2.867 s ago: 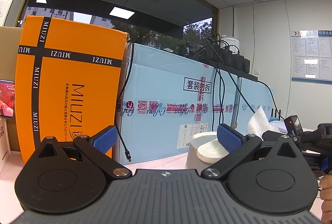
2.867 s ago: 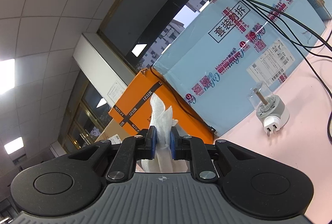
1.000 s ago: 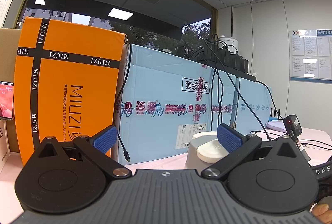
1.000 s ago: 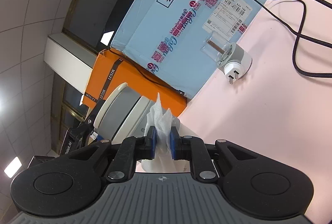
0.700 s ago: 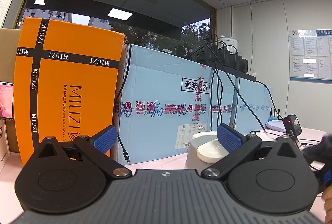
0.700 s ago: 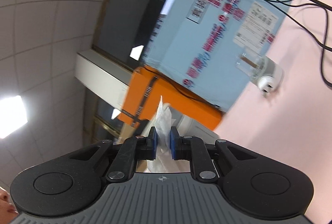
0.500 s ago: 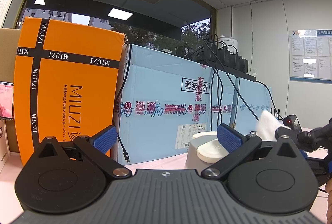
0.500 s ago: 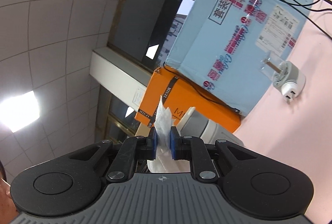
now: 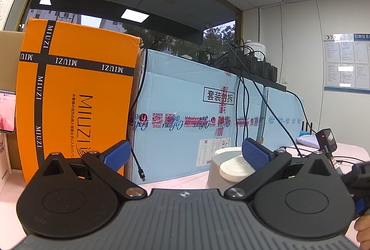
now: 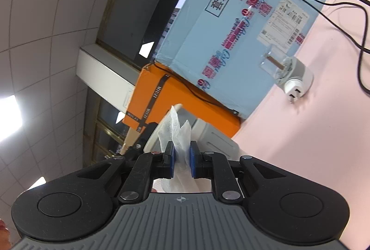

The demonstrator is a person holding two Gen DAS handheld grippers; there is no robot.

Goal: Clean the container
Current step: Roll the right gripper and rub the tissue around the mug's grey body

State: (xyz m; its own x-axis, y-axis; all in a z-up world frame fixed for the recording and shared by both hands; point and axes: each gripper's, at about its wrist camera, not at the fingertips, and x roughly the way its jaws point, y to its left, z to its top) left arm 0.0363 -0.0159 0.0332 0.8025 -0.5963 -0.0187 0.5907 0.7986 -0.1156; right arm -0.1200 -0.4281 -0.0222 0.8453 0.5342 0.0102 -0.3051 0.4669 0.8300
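The container (image 9: 216, 169), a grey cup with a white lid resting on it, stands on the pink table (image 9: 175, 183) just ahead of my left gripper's right finger. My left gripper (image 9: 185, 155) is open wide, and nothing is pinched between its blue pads. My right gripper (image 10: 181, 150) is shut on a crumpled white tissue (image 10: 174, 129). In the right wrist view the container (image 10: 215, 139) lies directly behind the tissue, close to the fingertips. The right gripper (image 9: 358, 180) shows blurred at the right edge of the left wrist view.
An orange MIUZI box (image 9: 76, 99) and light blue cartons (image 9: 189, 111) wall off the back of the table. Black cables (image 10: 346, 9) trail across it. A white plug adapter (image 10: 296, 78) lies near the cartons. A small camera (image 9: 326, 136) and a phone (image 9: 7, 111) stand at the sides.
The right gripper has swung with the tissue; it no longer shows raised beside the container in the left wrist view, and its own view has tilted toward the table. The left gripper has not moved.
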